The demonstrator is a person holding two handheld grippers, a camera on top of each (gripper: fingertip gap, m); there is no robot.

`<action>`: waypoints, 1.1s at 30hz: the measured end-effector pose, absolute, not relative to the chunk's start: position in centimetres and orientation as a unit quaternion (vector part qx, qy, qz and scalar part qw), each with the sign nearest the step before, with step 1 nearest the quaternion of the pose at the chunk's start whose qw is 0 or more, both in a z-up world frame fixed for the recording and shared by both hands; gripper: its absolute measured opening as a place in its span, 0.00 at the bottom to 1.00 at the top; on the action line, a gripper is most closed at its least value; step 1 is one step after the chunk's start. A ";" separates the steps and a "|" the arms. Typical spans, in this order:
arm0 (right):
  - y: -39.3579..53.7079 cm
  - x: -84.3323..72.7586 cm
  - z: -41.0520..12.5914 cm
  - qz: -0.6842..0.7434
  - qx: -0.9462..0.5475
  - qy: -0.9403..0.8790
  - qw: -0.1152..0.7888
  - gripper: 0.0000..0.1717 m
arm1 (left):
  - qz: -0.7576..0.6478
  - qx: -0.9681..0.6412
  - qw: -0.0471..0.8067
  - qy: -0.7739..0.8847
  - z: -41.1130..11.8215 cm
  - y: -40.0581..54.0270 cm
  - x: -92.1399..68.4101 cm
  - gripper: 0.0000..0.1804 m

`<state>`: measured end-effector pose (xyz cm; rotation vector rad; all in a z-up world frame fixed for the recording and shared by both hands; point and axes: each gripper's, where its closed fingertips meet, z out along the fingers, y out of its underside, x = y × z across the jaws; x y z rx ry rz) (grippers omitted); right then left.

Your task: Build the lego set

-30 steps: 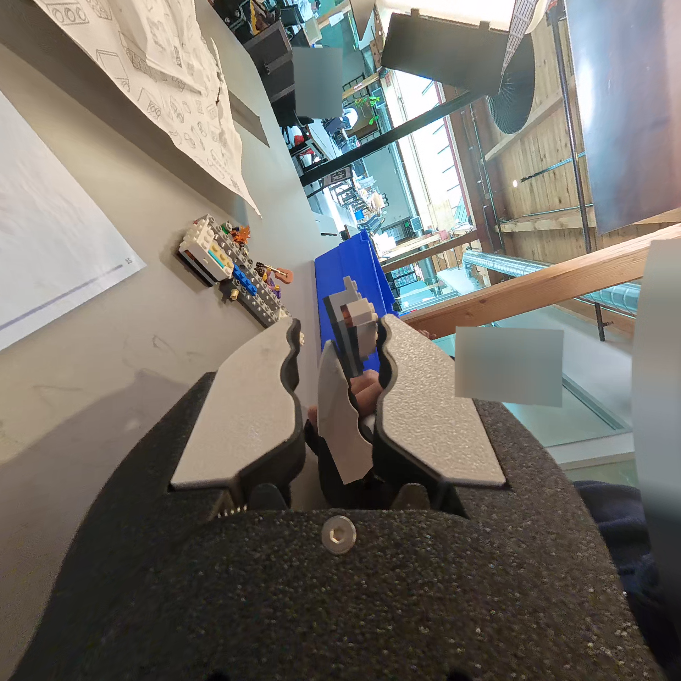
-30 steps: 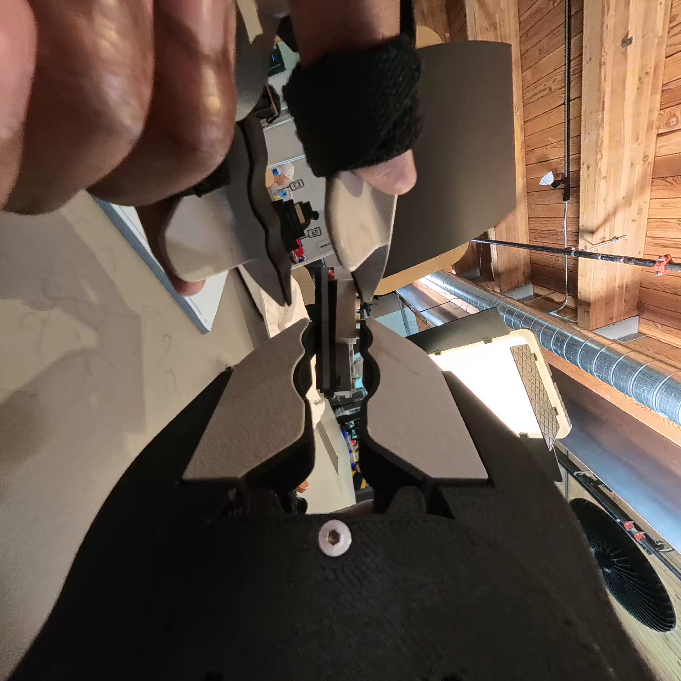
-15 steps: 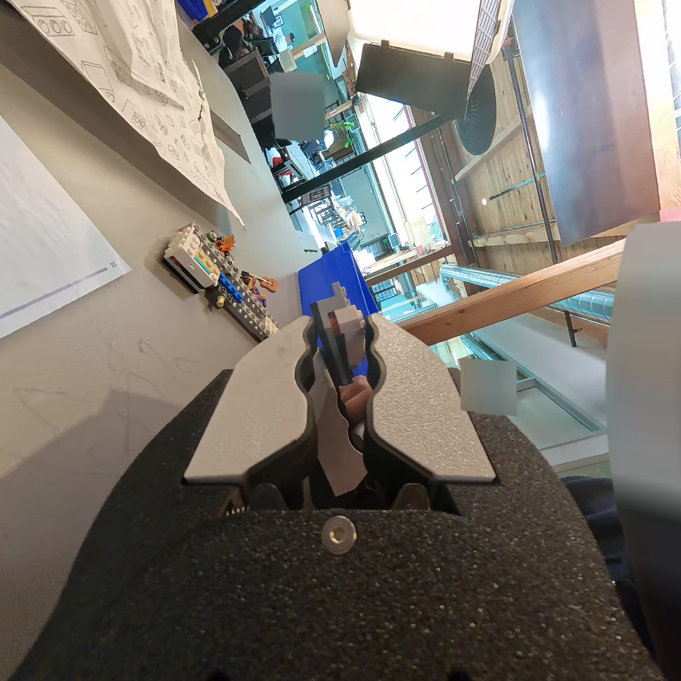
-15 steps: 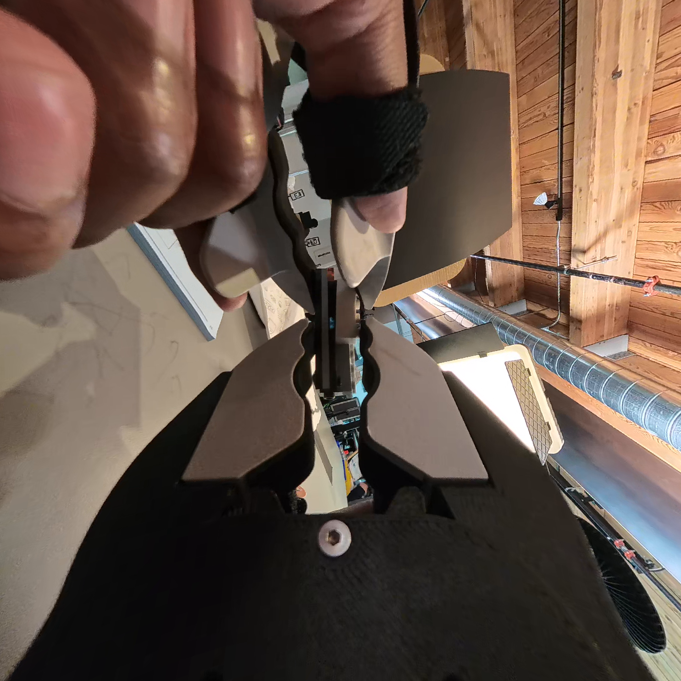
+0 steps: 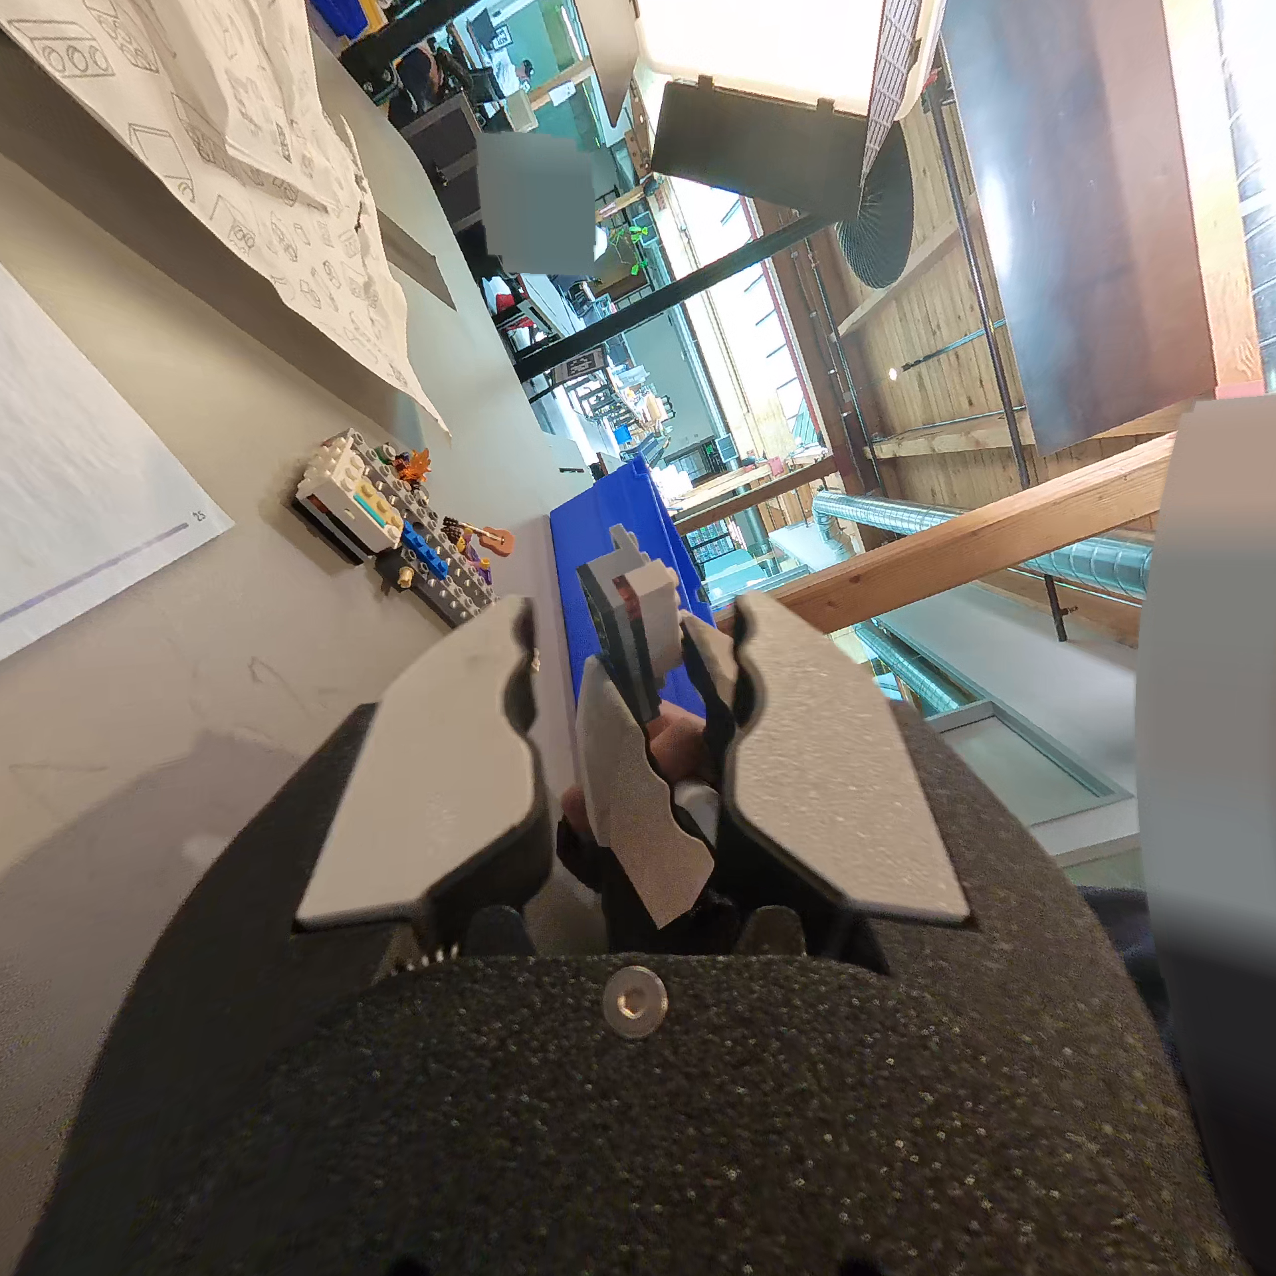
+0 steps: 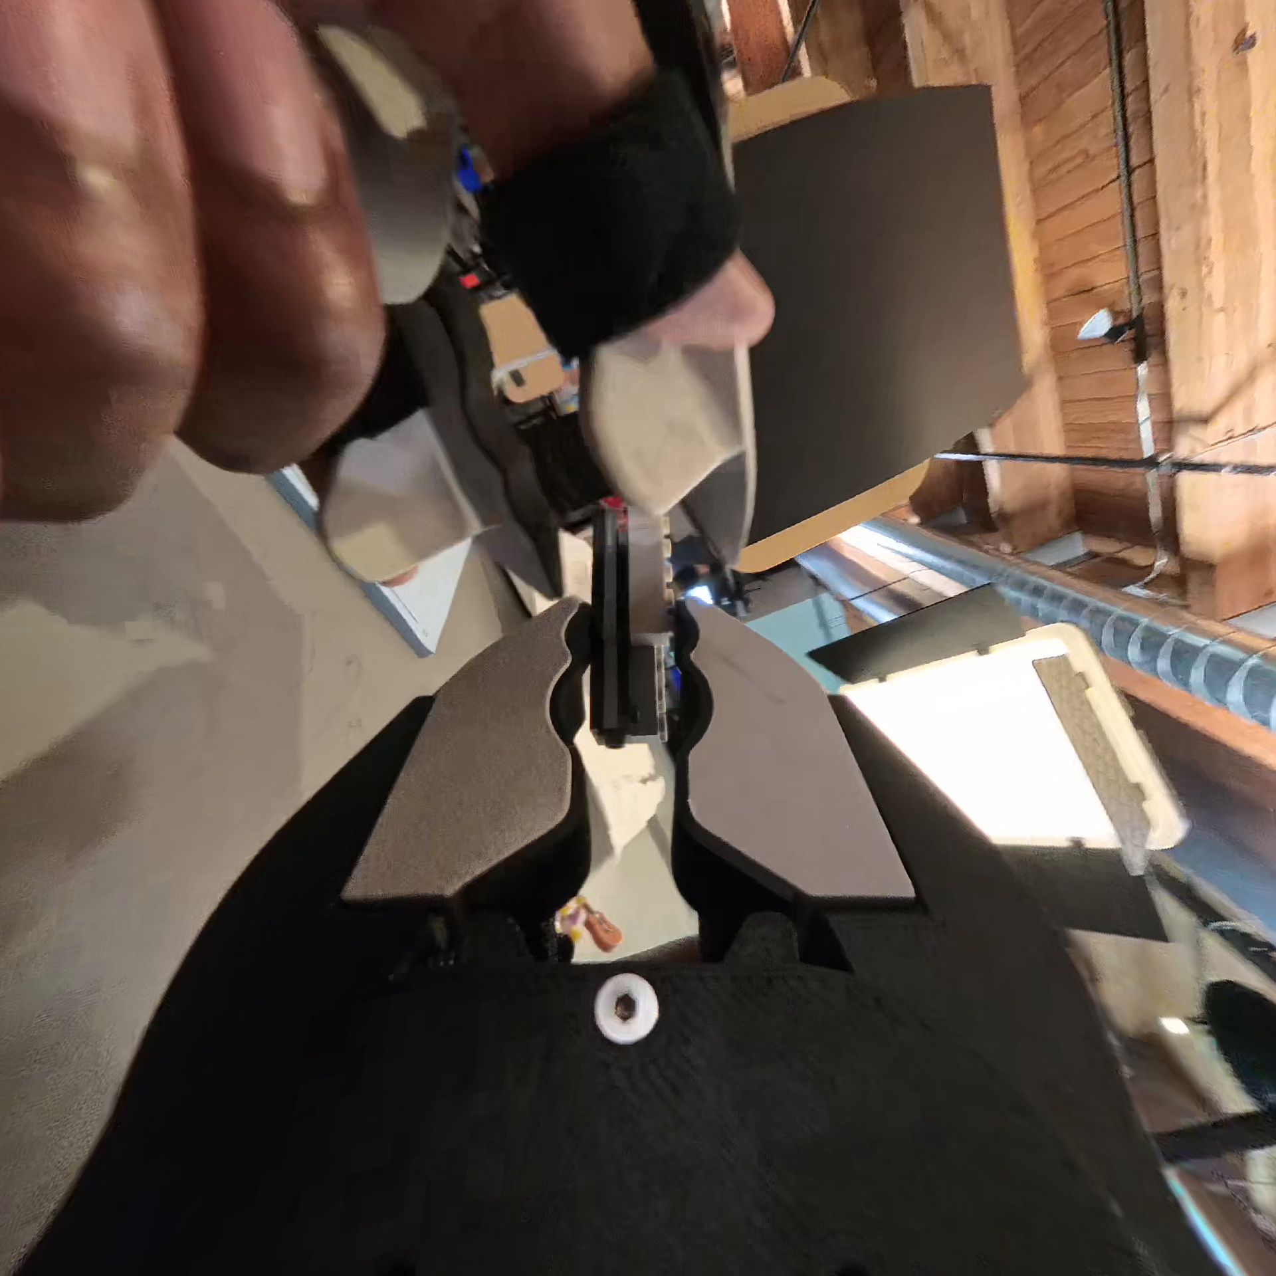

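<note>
In the left wrist view my left gripper (image 5: 634, 606) is open, its fingers (image 5: 449, 746) spread wide and touching nothing. Between them stands a small brick assembly (image 5: 649, 601) of black and grey plates. My right gripper (image 5: 656, 697) holds it from below. In the right wrist view my right gripper (image 6: 632, 618) is shut on that assembly (image 6: 625, 683), with both pads pressed on its flat sides. The left gripper (image 6: 635, 569) shows just above, its fingers (image 6: 663, 428) apart on either side of the assembly's top end. A hand (image 6: 172, 242) grips the left gripper.
A brick model on a dark grey baseplate (image 5: 407, 525) with a small figure holding a guitar (image 5: 483, 542) lies on the grey table (image 5: 172, 690). A blue bin (image 5: 607, 538) stands behind it. Printed instruction sheets (image 5: 242, 138) and a white page (image 5: 69, 497) lie on the table. My left and right fingertips are right by each other.
My left fingers closed in around the assembly half a second ago and have now spread wide apart. My right gripper has kept its grip on the assembly throughout.
</note>
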<state>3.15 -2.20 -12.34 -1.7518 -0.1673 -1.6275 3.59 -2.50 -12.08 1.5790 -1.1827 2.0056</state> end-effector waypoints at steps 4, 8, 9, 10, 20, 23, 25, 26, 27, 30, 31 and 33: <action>-2.2 3.3 -11.7 -0.525 -0.711 -0.007 0.468 0.13 | 0.736 0.523 0.148 -0.403 -10.9 -1.3 3.9 0.45; -2.1 3.3 -11.3 -0.444 -0.724 0.031 0.527 0.13 | 0.759 0.488 0.152 -0.405 -10.9 -0.7 3.3 0.39; -2.0 3.2 -11.4 -0.427 -0.727 0.036 0.536 0.13 | 0.774 0.469 0.159 -0.395 -10.5 -0.7 3.0 0.35; -1.8 3.0 -11.4 -0.406 -0.730 0.036 0.549 0.13 | 0.783 0.458 0.160 -0.390 -10.4 -0.7 2.7 0.33; -0.1 1.6 -11.4 -0.365 -0.725 -0.015 0.583 0.13 | 0.792 0.416 0.097 -0.436 -11.0 -0.7 1.7 0.10; 0.0 1.3 -10.9 -0.374 -0.720 -0.032 0.583 0.13 | 0.801 0.405 0.092 -0.431 -10.7 -0.6 1.5 0.09; 0.2 1.0 -10.3 -0.387 -0.717 -0.047 0.578 0.17 | 0.804 0.408 0.083 -0.424 -10.7 -0.3 1.6 0.09; 0.4 0.8 -10.1 -0.393 -0.717 -0.059 0.573 0.20 | 0.806 0.408 0.082 -0.421 -10.6 -0.2 1.6 0.10; 0.6 0.6 -10.1 -0.396 -0.721 -0.070 0.564 0.21 | 0.809 0.405 0.084 -0.418 -10.5 -0.1 1.5 0.09; 1.2 0.6 -10.7 -0.396 -0.736 -0.081 0.543 0.21 | 0.811 0.396 0.089 -0.422 -10.4 -0.2 1.2 0.09; 1.3 0.7 -10.6 -0.399 -0.734 -0.079 0.544 0.21 | 0.810 0.394 0.088 -0.424 -10.4 -0.2 1.2 0.09; 1.2 0.8 -10.2 -0.405 -0.726 -0.072 0.551 0.16 | 0.812 0.389 0.090 -0.426 -10.3 -0.2 1.0 0.09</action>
